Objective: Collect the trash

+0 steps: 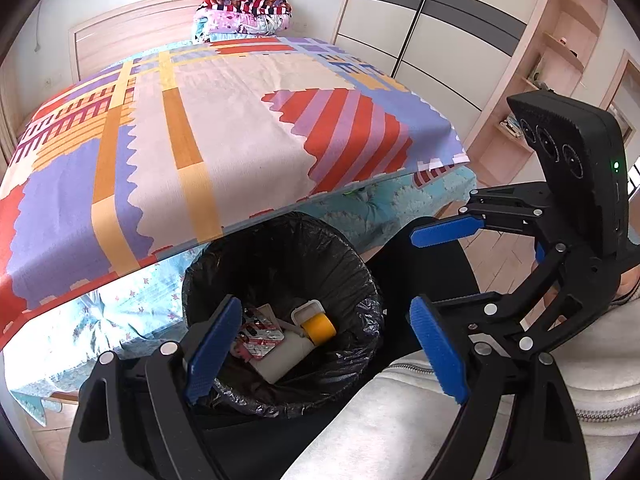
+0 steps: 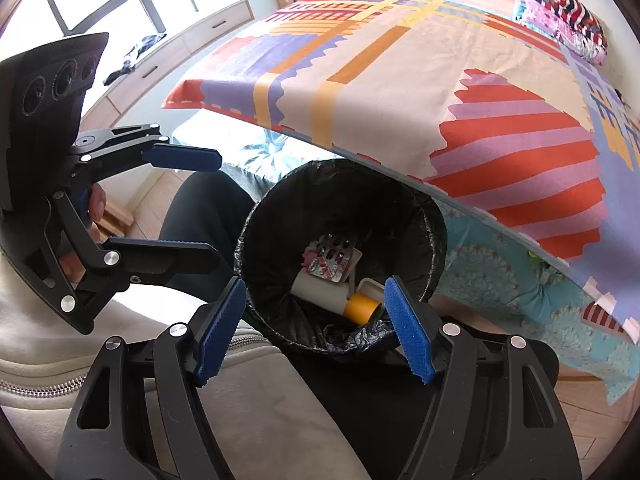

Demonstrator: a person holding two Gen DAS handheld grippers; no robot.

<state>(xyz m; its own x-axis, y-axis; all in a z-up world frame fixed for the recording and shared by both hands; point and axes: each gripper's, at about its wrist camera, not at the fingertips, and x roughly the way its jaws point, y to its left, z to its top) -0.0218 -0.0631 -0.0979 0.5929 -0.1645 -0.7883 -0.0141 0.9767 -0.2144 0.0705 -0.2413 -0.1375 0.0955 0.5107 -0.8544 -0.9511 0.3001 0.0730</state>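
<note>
A trash bin with a black liner (image 1: pixel 352 268) (image 2: pixel 436 220) stands on the floor by the bed's foot. Inside lie a blister pack (image 1: pixel 260 338) (image 2: pixel 330 264), a white tube (image 1: pixel 284 354) (image 2: pixel 320 292), a yellow tape roll (image 1: pixel 318 328) (image 2: pixel 360 306) and a white lid (image 1: pixel 306 310). My left gripper (image 1: pixel 324 350) is open and empty, just above the bin's near rim. My right gripper (image 2: pixel 314 330) is open and empty over the bin's near rim. Each gripper also shows in the other's view, open: the right one (image 1: pixel 436 276), the left one (image 2: pixel 200 204).
A bed with a colourful patterned cover (image 1: pixel 224 120) (image 2: pixel 400 92) overhangs the bin. Folded blankets (image 1: pixel 244 12) lie at its head. A wardrobe (image 1: pixel 432 32) and shelves (image 1: pixel 556 68) stand at the right. A window bench with drawers (image 2: pixel 160 64) is at the left. My legs and white jacket (image 2: pixel 280 408) are close below.
</note>
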